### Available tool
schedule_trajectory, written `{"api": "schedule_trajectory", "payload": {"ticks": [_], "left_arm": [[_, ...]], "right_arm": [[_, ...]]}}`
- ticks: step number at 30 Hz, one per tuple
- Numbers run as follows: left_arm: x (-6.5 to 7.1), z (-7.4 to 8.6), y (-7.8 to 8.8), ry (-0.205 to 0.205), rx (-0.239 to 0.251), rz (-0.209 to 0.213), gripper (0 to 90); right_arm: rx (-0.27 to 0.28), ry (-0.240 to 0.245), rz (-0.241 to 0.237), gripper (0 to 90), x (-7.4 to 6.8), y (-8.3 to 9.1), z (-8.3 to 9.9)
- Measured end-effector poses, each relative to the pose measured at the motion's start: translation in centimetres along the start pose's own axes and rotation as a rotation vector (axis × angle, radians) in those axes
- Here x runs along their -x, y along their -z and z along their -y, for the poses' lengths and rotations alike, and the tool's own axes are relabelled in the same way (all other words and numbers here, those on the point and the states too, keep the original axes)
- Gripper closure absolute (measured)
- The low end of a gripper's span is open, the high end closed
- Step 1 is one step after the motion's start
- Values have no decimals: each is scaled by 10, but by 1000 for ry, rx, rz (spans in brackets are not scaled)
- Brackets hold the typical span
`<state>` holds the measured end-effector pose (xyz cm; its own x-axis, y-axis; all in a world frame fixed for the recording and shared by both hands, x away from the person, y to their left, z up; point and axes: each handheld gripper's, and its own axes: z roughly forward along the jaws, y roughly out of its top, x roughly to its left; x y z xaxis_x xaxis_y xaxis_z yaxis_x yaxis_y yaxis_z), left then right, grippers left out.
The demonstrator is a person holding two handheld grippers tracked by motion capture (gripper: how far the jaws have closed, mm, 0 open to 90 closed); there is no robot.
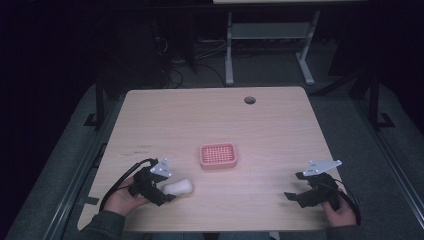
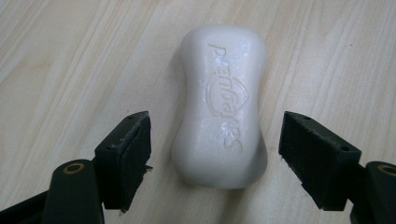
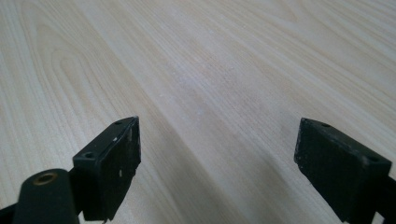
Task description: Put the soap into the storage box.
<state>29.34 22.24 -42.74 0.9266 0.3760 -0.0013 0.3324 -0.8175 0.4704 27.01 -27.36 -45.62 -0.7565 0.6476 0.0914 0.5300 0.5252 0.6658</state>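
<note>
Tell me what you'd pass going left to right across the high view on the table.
Left claw → white waisted soap bar → pink slotted plastic soap dish → right claw.

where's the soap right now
In the high view the soap lies flat on the table near its front left, just below and left of the pink dish, between the open jaws of the left tool.

A white soap bar (image 2: 219, 105) is showing raised lettering; a pink soap dish (image 1: 218, 155) is showing a grid pattern; pale wood grain is streaking the table (image 1: 280, 125); black jaws are framing both gripper views.
</note>
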Motion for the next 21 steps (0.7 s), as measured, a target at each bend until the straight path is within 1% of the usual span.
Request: {"api": "schedule_trajectory", "payload": {"ticks": [3, 4, 5, 6, 8, 9, 11, 12, 13, 14, 15, 20, 21], "left_arm": [[0, -2, -3, 7, -2, 11, 260], [0, -3, -3, -12, -13, 9, 267], [1, -4, -5, 4, -6, 13, 270], [1, -5, -5, -9, -17, 14, 270], [1, -6, -7, -10, -20, 13, 274], [1, -6, -8, -1, -23, 18, 276], [1, -8, -9, -8, -30, 16, 279], [2, -9, -10, -1, -22, 17, 282], [2, -9, -10, -4, -21, 16, 286], [1, -11, -10, -10, -31, 19, 289], [1, -12, -11, -2, -29, 20, 294], [0, -14, -13, -9, -42, 23, 306], [1, -14, -14, -2, -38, 24, 310]], "right_arm": [[2, 1, 0, 143, 0, 0, 0], [4, 3, -1, 143, 0, 0, 0], [6, 2, -2, 143, -1, 0, -1], [5, 5, -1, 143, -1, 0, -1], [4, 6, -1, 143, -1, 0, -1], [3, 7, -2, 143, -1, 0, -1], [2, 8, -1, 143, -1, 0, -1], [4, 7, -1, 143, -1, 0, -1], [4, 7, -1, 143, -1, 0, -1], [4, 7, -1, 143, -1, 0, -1], [4, 8, -2, 143, -1, 0, -1], [4, 6, -3, 143, -1, 0, -1], [5, 6, -2, 143, -1, 0, -1]]}}
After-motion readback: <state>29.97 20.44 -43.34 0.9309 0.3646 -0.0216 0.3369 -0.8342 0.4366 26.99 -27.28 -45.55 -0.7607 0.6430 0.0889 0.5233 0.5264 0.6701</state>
